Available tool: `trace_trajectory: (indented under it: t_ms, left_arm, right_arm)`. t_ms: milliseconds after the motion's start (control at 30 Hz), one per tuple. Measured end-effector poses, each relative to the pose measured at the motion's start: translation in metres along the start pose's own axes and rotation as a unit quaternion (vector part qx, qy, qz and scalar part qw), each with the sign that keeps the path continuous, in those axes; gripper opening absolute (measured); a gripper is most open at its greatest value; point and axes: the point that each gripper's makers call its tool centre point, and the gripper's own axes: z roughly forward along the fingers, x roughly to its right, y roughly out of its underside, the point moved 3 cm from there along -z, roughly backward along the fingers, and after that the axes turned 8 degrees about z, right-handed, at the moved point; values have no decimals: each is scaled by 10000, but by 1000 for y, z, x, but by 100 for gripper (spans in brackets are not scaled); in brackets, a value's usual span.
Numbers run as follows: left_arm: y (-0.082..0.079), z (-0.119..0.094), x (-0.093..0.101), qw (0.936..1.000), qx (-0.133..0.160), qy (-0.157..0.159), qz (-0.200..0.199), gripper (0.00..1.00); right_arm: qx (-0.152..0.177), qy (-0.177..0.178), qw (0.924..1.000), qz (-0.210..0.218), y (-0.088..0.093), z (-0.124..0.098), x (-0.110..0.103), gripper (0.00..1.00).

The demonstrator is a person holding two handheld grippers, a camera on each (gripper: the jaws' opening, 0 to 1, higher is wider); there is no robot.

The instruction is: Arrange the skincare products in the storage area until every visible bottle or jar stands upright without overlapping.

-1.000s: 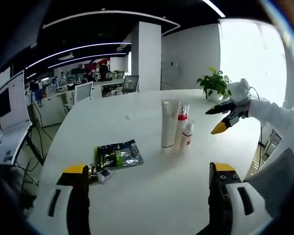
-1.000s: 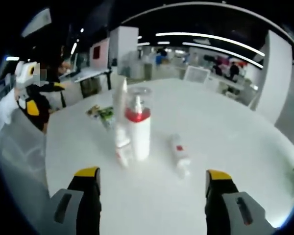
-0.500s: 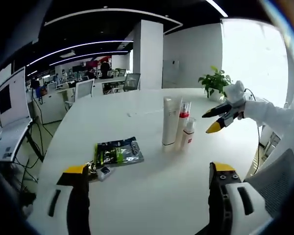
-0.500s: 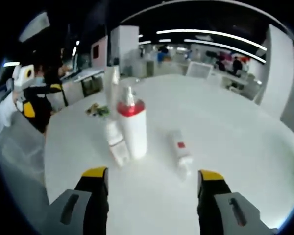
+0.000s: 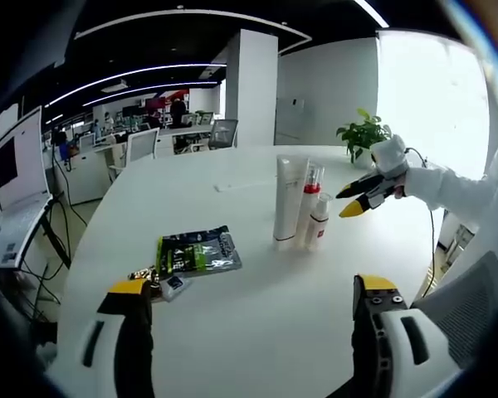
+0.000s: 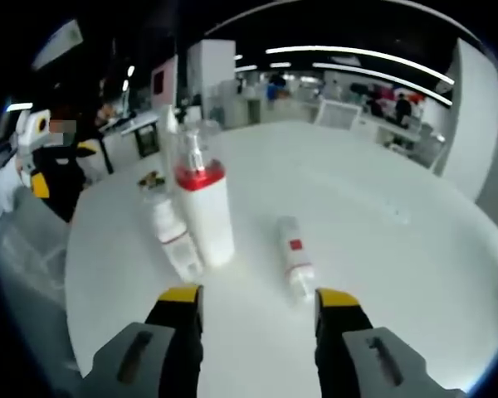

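Lying flat, small bottle (image 6: 291,264) shows red label

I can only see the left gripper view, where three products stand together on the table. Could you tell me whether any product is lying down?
Observer: Yes. The right gripper view shows a small white bottle lying on its side on the table, apart from the standing pump bottle.
Operator: Thank you. Is the right gripper lined up with it?
Observer: Roughly. The right gripper is open and empty, and the lying bottle sits just ahead of the gap between its jaws, without touching them.
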Motion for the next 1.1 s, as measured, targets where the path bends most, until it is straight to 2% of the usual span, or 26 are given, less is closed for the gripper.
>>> trace_trajectory:
  t_ms: [433, 1100]
  left_arm:
    - [5, 1, -2, 10000, -65, -28, -65, 97]
    - [14, 2, -4, 9997, -146, -68, -169, 97]
  right_arm:
    - [-166, 173, 9997, -61, 11, 15, 24, 45]
    - [-506, 141, 9986, -102, 19, 40, 38, 41]
